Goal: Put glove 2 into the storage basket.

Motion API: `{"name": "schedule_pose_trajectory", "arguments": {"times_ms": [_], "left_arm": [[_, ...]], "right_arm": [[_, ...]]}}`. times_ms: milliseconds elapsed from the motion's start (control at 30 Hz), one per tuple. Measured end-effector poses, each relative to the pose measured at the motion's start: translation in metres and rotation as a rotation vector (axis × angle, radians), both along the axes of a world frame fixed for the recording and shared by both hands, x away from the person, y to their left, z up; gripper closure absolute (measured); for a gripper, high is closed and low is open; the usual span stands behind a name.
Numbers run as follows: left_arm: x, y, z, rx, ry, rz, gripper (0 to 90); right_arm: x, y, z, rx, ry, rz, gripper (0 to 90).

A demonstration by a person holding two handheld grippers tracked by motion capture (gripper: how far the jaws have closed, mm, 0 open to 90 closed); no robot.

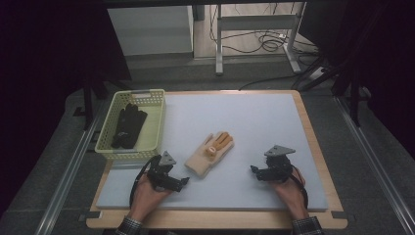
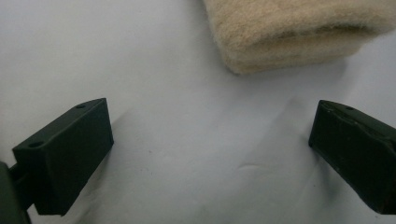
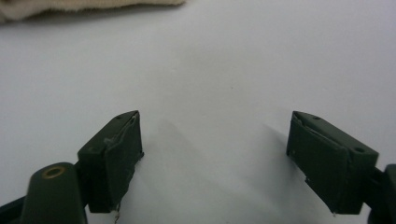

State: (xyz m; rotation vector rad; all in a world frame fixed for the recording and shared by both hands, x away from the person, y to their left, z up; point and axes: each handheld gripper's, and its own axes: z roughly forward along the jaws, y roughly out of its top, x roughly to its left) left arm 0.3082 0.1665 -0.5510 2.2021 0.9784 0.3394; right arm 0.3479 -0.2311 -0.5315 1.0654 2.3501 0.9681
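Dark curtains close off both sides of the room, and beyond the far edge of my desk point(image 1: 313, 142) stand the metal legs of a frame with loose cables on the floor. My desk has a wooden rim and carries a pale grey mat point(image 1: 254, 122) that covers nearly all of it. At the mat's far left corner sits a pale yellow basket point(image 1: 155, 100) with a black glove point(image 1: 128, 126) lying inside it, fingers toward the far end. Near the middle of the mat lies a cream glove point(image 1: 210, 152) with orange fingers, palm up, its cuff pointing toward me and to the left, its fingers away and to the right. My left gripper point(image 1: 184, 181) rests low over the mat just beside that cuff, aimed to the right; in the left gripper view the jaws stand wide apart with nothing but bare mat between them, and the fuzzy cuff point(image 2: 299, 32) lies just ahead of them, untouched. My right gripper point(image 1: 254, 171) sits over the mat well to the right of the cream glove, aimed left toward it. In the right gripper view its jaws are spread wide, empty, with bare mat between them, and an edge of the cream glove point(image 3: 84, 7) shows at the top left corner, well apart from the tips. Neither of my grippers holds anything.
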Motion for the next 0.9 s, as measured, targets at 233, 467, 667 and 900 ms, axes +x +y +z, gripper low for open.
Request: {"name": "schedule_pose_trajectory", "arguments": {"times_ms": [233,467,667,900], "left_arm": [[0.000,0.000,0.000,-0.002,-0.001,0.001,0.1],[-0.002,-0.003,0.003,-0.006,0.011,0.005,0.4],[-0.001,-0.015,0.013,-0.048,0.014,-0.029,0.0],[0.009,-0.029,0.027,-0.061,0.020,-0.041,0.0]], "right_arm": [[0.000,0.001,-0.001,0.002,0.010,0.005,14.2],[0.000,0.000,-0.001,0.001,0.006,0.007,14.2],[0.000,0.000,-0.001,0.000,0.005,0.007,14.3],[0.000,0.000,-0.001,0.000,0.005,0.007,14.2]]}}
